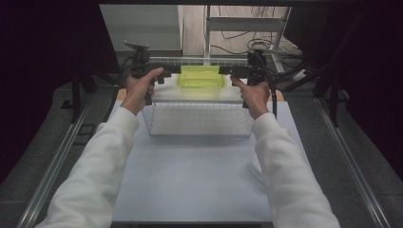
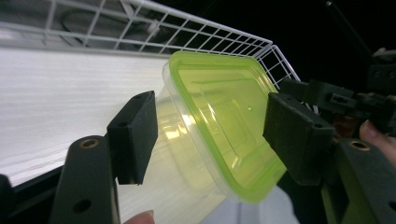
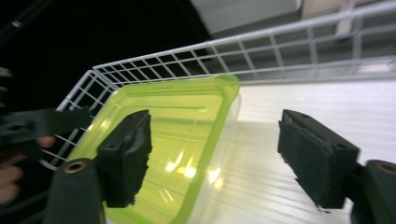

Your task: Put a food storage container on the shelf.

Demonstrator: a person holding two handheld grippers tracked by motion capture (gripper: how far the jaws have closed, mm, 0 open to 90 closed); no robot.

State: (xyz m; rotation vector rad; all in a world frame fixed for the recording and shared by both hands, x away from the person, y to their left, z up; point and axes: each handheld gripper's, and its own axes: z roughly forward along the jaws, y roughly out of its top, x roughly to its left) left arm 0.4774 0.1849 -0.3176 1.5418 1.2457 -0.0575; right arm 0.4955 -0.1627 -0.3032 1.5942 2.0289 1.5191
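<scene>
Jaws open on both sides, the left gripper (image 1: 174, 70) and right gripper (image 1: 224, 70) flank a clear plastic container with a lime-green lid (image 1: 201, 76), which lies between the two sets of pads without being clamped. The white wire basket (image 1: 197, 121) stands beneath and beyond the jaws on the white table (image 1: 190, 175), holding only this container at its far end. By the look of it, the grasp is not yet made; closing and lifting appear to remain. Nothing is visible inside the lidded container.
</scene>
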